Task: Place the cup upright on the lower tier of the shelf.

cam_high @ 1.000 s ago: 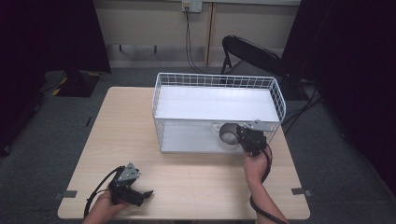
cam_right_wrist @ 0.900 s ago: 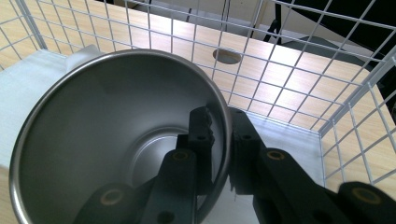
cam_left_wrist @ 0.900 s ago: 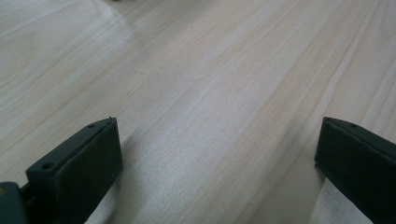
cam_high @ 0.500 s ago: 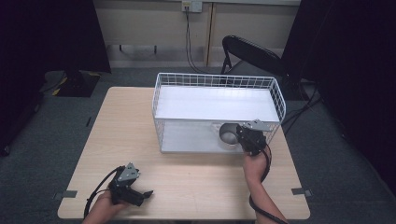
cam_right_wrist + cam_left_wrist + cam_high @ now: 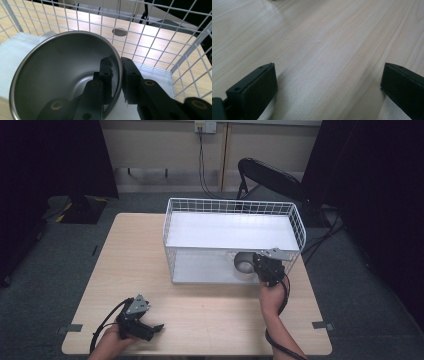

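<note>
1. A white wire basket is seen standing on the far half of the wooden table. It has two levels: a white upper shelf and a lower floor lined in white.
2. A steel bowl is held tipped on its side in the basket's lower level, at the 5 o'clock corner of the basket in the high view, its mouth turned toward the left.
3. The bowl is round, thin-walled and of brushed grey metal with a dull sheen inside; nothing is seen in it.
4. The right gripper is set over the bowl's rim, one black jaw inside the wall and one outside. The jaws have just been opening a little; the pads are still seen against the rim, so the bowl is taken as clamped.
5. Basket mesh is seen close behind and at 3 o'clock of the bowl in the right gripper view; the corner post stands near.
6. The left gripper rests low at the table's near edge, at 7 o'clock of the basket and well apart from it. Its jaws are spread wide over bare pale wood grain, with nothing between them.
7. Open tabletop lies between the two grippers.
</note>
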`<state>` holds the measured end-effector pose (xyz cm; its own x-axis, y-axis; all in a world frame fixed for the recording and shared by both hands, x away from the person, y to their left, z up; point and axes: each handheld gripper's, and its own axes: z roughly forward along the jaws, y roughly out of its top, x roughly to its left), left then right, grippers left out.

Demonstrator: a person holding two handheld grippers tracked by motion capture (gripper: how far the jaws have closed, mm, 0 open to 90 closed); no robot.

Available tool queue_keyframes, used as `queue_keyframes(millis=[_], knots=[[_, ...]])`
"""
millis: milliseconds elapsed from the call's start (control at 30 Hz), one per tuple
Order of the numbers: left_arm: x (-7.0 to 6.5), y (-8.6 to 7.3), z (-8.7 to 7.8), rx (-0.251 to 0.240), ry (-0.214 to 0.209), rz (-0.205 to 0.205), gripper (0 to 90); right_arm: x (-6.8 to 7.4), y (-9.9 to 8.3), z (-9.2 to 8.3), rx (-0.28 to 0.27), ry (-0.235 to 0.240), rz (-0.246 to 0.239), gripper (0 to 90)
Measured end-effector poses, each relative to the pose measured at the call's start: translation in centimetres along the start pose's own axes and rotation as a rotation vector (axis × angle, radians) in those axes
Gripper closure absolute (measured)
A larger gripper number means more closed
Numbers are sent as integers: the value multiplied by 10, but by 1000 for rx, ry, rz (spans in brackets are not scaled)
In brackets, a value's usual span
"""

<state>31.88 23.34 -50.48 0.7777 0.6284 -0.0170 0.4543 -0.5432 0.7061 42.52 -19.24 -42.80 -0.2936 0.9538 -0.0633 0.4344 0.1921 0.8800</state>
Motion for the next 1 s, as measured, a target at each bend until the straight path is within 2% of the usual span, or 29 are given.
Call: queue_keyframes(millis=[100, 300, 567, 733, 833, 1000], knots=[[0, 0, 0, 0, 0, 0, 0, 0, 1, -1, -10, -16, 11, 695], [0, 0, 0, 0, 0, 1, 0, -6, -1, -1, -4, -19, 34, 647], [0, 0, 0, 0, 0, 0, 0, -4, 7, -5, -2, -12, 8, 547], [0, 0, 0, 0, 0, 0, 0, -5, 9, -9, 10, 18, 15, 457], [0, 0, 0, 0, 0, 0, 0, -7, 10, -14, 13, 42, 44, 398], [0, 0, 0, 0, 0, 0, 0, -8, 11, -22, 15, 76, 57, 334]])
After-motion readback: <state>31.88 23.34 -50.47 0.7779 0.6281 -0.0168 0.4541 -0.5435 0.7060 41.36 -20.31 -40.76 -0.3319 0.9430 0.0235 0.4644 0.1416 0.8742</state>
